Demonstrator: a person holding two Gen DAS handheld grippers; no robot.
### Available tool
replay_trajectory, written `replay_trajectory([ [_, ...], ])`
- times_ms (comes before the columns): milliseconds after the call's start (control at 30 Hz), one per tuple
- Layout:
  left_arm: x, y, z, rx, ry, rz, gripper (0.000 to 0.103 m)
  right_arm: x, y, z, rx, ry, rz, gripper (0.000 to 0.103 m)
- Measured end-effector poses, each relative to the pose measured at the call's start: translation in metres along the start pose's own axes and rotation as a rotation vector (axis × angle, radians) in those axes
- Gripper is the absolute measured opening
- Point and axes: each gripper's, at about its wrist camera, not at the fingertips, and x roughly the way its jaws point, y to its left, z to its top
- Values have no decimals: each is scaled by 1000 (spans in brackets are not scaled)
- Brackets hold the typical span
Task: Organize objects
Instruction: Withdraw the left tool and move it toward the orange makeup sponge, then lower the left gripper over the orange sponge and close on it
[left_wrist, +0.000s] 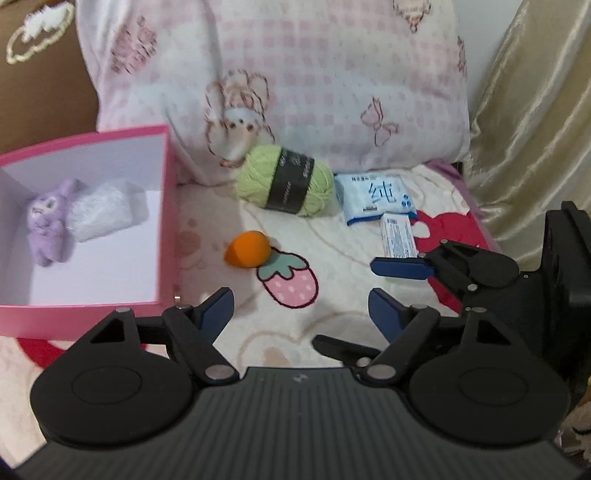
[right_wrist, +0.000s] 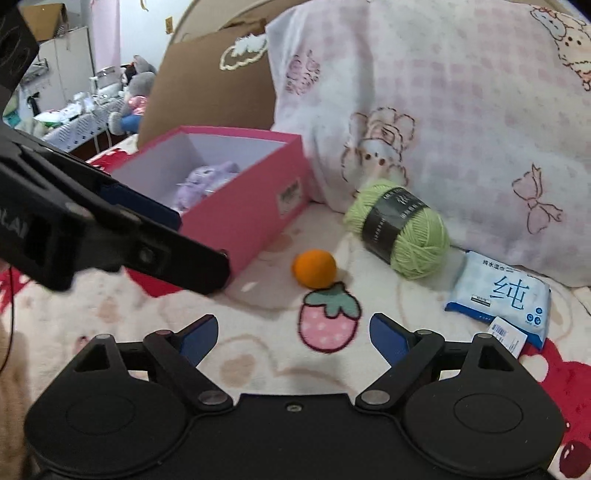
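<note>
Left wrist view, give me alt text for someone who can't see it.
An open left hand-held gripper hovers over a strawberry-print blanket, nothing between its fingers. Ahead lie an orange sponge, green yarn and a wipes pack. At left, a pink box holds a purple plush toy; the right hand-held gripper enters at right.

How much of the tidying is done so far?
Done: a purple plush and a white packet lie in the pink box. In hand: nothing; the left gripper and right gripper are open and empty. Left: orange sponge, green yarn, wipes, small box.
</note>
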Motion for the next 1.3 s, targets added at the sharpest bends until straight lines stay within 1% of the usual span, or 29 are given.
replay_trajectory([
  [67,16,-1,1,15,2,5,74,12,-1,-2,-17,22,-35,91],
  [100,23,-1,1,16,-4,8,73,17,-2,-3,-19,13,-50,91],
  [167,38,2,4,0,-17,17,70,24,-4,-6,-30,-6,-34,91],
  [267,58,7,6,-33,-16,36,65,34,-1,-11,-70,-38,-67,91],
  [400,77,11,8,-45,-22,71,63,48,-5,-13,-32,-59,-47,90],
  [467,86,10,10,-39,-14,100,63,53,-9,-14,-13,-72,-4,86],
  [533,95,12,13,-49,13,91,63,59,-12,-14,9,-75,10,83],
  [600,100,15,16,-65,18,80,62,67,-13,-13,10,-60,7,80],
  [700,108,18,22,-63,17,91,61,75,-13,-9,-9,-41,-8,78],
  [867,120,27,29,-100,25,60,47,83,-14,-2,-35,-25,-22,75],
  [900,121,28,30,-99,24,62,46,85,-14,0,-37,-22,-25,74],
  [933,122,29,29,-90,20,69,41,87,-14,1,-39,-21,-27,73],
  [967,122,29,29,-81,14,74,37,89,-14,2,-42,-21,-32,69],
  [1000,122,30,28,-74,11,75,36,91,-14,4,-44,-23,-37,65],
  [1033,122,31,28,-73,9,68,33,93,-14,5,-44,-26,-41,63],
  [1133,123,37,25,-97,18,24,25,99,-13,8,-48,-34,-51,56],
  [1200,124,39,23,-113,23,-1,24,104,-10,9,-57,-32,-60,50],
  [1233,124,40,23,-118,23,-5,23,106,-9,10,-60,-32,-69,50],
  [1300,124,40,23,-115,21,-4,23,109,-8,11,-61,-33,-90,45],
])
